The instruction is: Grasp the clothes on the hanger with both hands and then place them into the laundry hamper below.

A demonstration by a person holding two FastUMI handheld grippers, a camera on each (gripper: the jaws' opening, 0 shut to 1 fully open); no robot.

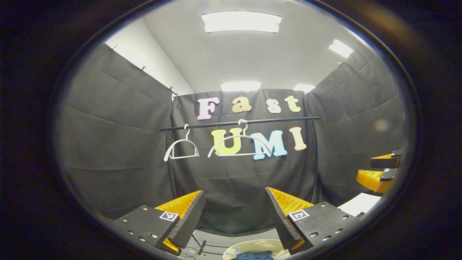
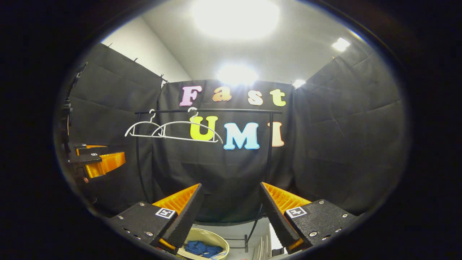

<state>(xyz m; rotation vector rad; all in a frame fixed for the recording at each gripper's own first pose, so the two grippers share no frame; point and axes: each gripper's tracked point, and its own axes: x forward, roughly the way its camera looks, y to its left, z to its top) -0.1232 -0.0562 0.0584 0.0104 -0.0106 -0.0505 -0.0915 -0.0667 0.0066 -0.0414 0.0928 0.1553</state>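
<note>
1. In the left gripper view the left gripper [image 1: 235, 213] has its two wedge-shaped fingers spread wide apart with nothing between them; their inner faces are ribbed, and flat plates with small screws and square markers sit behind them.
2. In the right gripper view the right gripper [image 2: 231, 209] is likewise released, its fingers splayed with bare air between, the pads showing a fine grainy texture along their edges.
3. The clothes [image 2: 200, 248] lie as a crumpled blue heap of soft fabric inside the laundry hamper [image 2: 220, 241], a round pale tub with a smooth rim, seen low between the right gripper's fingers. In the left gripper view the same blue heap [image 1: 254, 256] sits in the hamper [image 1: 252, 245] at the bottom.
4. A thin dark rail [image 1: 238, 123] runs level across the back of the booth, held on slim curved uprights. Two white hangers hang from it, both bare: a smaller hanger [image 1: 180, 148] towards the rail's left end and a wider hanger [image 1: 239, 144] near its middle. Both have a hooked top, arched shoulders and a straight lower bar.
5. The right gripper also shows at the right edge of the left gripper view [image 1: 379, 173], and the left gripper at the left edge of the right gripper view [image 2: 97, 160].
6. Creased dark cloth walls [image 2: 343, 137] enclose the booth under a plain ceiling with rectangular light panels [image 1: 241, 21].
</note>
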